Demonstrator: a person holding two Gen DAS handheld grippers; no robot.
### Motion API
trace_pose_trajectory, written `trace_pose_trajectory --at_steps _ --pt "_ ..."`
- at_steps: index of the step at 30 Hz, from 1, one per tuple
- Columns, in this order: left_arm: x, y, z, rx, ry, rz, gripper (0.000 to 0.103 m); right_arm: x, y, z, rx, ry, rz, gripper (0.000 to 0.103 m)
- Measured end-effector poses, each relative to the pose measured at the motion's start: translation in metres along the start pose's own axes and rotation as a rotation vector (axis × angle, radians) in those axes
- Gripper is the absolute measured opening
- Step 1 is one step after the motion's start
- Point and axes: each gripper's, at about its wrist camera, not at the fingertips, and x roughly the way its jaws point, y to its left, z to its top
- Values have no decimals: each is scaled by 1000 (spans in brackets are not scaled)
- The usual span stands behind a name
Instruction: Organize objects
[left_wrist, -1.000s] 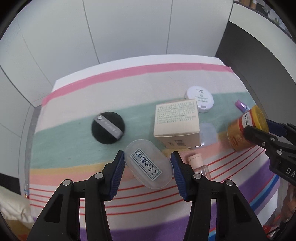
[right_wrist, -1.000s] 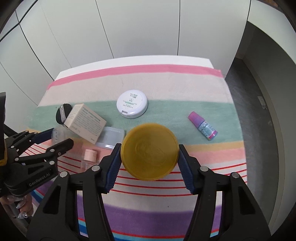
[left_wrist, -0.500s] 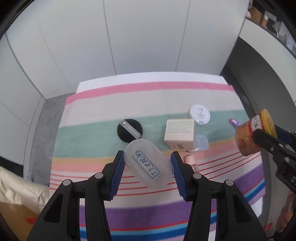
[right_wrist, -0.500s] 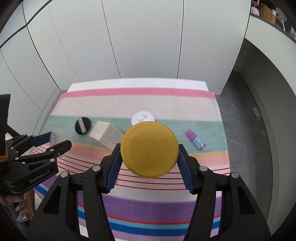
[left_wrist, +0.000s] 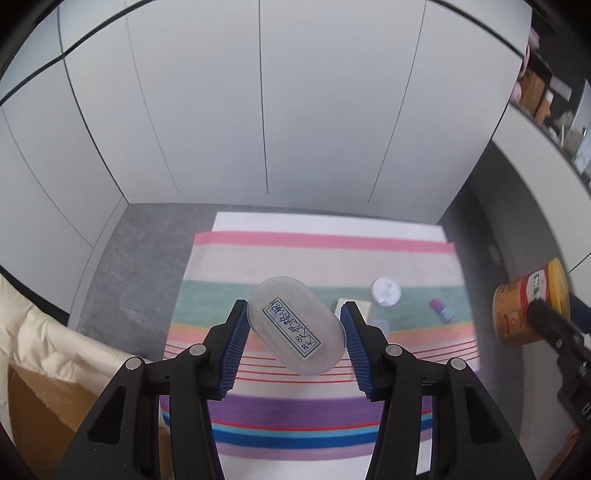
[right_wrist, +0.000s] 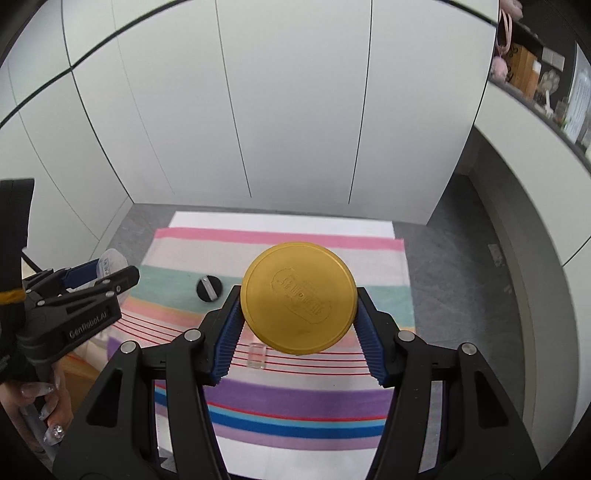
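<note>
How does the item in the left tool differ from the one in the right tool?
The clear oval case in the left tool is see-through, with a handwritten label; the yellow-lidded jar in the right tool is opaque. The case is flat and elongated; the jar is round and deeper. Both are clamped between blue pads, lifted above the striped cloth.

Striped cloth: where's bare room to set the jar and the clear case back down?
The cloth's near end, the purple and blue bands, is bare. So is the far end, the pink and beige bands. The crowded part is the green band's right side: white compact, box, purple bottle. The black puff sits on its left.
</note>
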Motion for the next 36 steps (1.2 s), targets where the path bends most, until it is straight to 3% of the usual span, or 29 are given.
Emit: trace_pose_trajectory --at_steps 7,13,30,36 --pt "-65 -13 11 63 -99 25 52 -70 6 22 -17 -74 15 60" --pt "-105 -9 14 44 -149 1 52 -105 12 28 -30 -100 11 60" --pt "-143 -13 -1 50 -150 -8 52 -148 17 19 -37 -134 20 60" --pt "-154 -14 -6 51 -151 -46 52 -159 20 16 -41 -143 21 60"
